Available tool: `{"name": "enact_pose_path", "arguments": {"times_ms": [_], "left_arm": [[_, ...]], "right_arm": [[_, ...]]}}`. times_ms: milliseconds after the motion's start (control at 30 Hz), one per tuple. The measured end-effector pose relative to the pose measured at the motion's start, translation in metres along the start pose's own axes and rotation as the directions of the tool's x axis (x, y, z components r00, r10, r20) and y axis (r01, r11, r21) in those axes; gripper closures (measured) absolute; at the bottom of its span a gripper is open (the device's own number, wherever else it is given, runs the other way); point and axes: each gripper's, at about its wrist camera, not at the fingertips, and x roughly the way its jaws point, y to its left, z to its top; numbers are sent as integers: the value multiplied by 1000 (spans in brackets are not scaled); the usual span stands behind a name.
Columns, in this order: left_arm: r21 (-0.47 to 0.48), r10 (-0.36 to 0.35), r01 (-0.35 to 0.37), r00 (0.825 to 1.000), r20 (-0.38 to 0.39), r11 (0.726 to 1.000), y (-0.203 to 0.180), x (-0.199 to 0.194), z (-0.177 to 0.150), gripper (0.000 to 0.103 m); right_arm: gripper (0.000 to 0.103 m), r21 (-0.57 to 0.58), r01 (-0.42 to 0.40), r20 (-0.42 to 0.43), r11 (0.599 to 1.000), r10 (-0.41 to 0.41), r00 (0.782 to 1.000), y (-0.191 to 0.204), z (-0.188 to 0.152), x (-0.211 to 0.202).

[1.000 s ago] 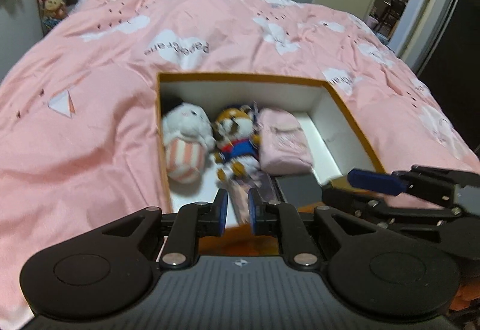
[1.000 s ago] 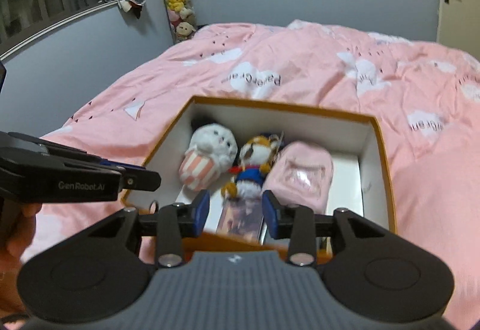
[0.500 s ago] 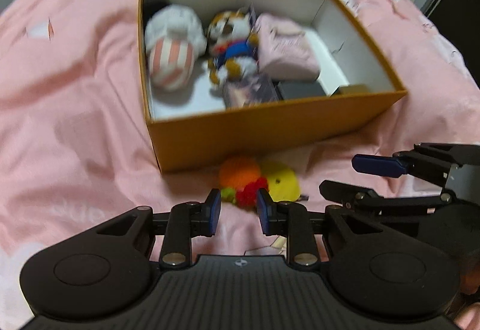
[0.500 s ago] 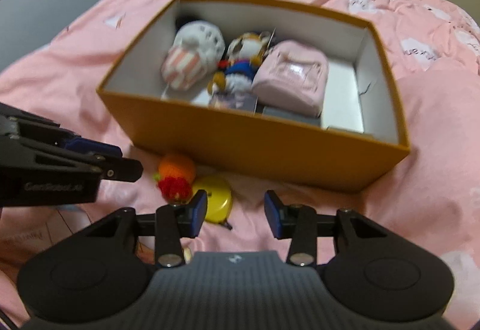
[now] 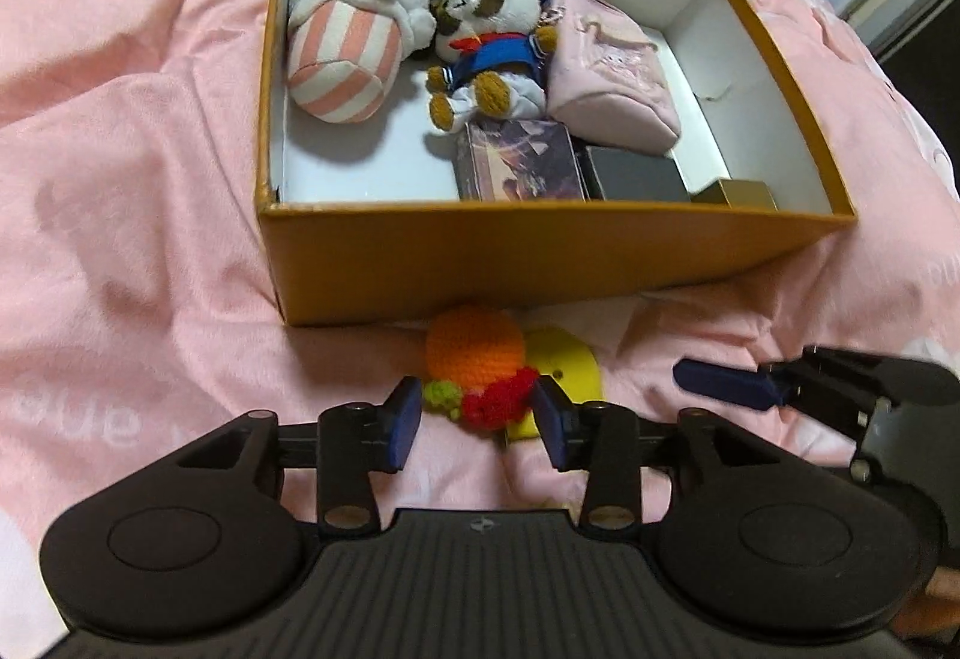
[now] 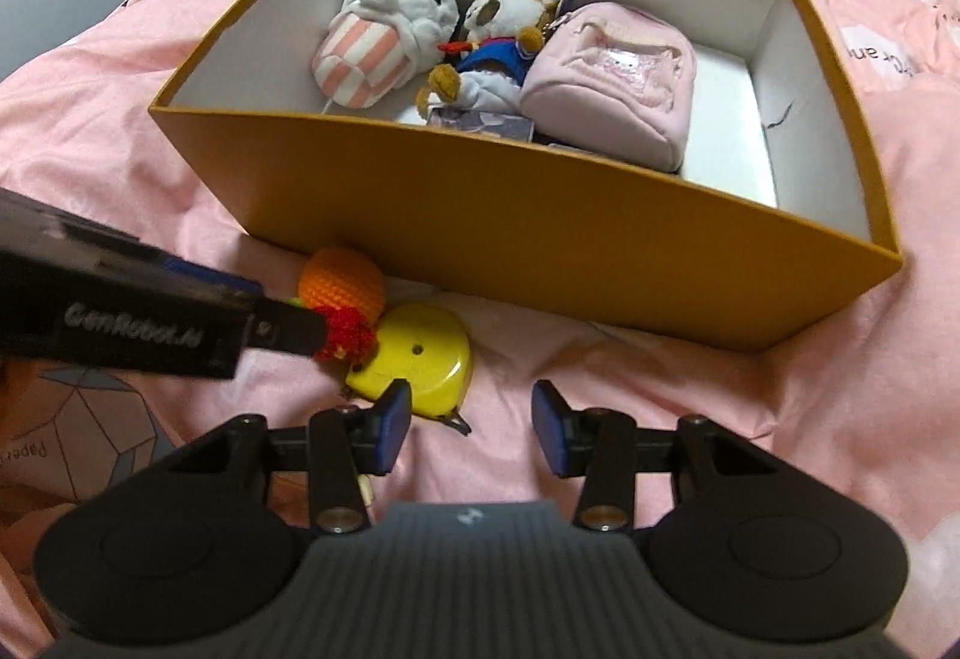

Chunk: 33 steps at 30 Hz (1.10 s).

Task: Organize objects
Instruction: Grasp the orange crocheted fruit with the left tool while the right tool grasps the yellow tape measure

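Note:
A crocheted orange toy with a red and green tuft lies on the pink duvet against the orange box. My left gripper hangs over it. Its jaws are opening, with the red tuft between them and the pads not pressing. A yellow tape measure lies beside the toy. My right gripper stands open just in front of it, its left pad over the tape's near edge. The box holds a striped white plush, a plush in blue, a pink pouch and small boxes.
The pink duvet covers the bed all around the box. A printed paper with a polygon drawing lies at the near left. The two grippers work side by side, one finger of the right one close to the left.
Both grippers have tipped downward and sunk toward the bed in front of the box. The toy and tape measure came into view. The left jaws have widened; the right jaws widened slightly.

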Motion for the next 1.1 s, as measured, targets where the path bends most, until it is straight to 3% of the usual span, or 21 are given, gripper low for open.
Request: {"name": "enact_pose_path", "arguments": {"times_ms": [233, 433, 500, 600, 800, 1100], "left_arm": [[-55, -33, 33, 999, 1, 998, 7, 24, 7, 44], [-30, -27, 27, 1000, -15, 999, 5, 21, 5, 50], [-15, -14, 14, 1000, -14, 1000, 5, 11, 3, 51], [5, 8, -8, 1000, -5, 1000, 7, -2, -1, 51], [30, 61, -61, 998, 19, 998, 8, -14, -2, 51], [39, 64, -65, 997, 30, 997, 8, -17, 0, 50]], "right_arm": [[57, 1, -44, -22, 999, 44, 999, 1, 4, 10], [55, 5, -106, -39, 994, 106, 994, 3, 6, 16], [47, -4, -120, -49, 993, 119, 992, 6, 8, 18], [46, -25, -130, -59, 991, 128, 990, 12, 11, 23], [41, -60, -88, -85, 994, 82, 993, 20, 19, 36], [40, -36, -64, -125, 997, 59, 990, 22, 20, 56]]}}
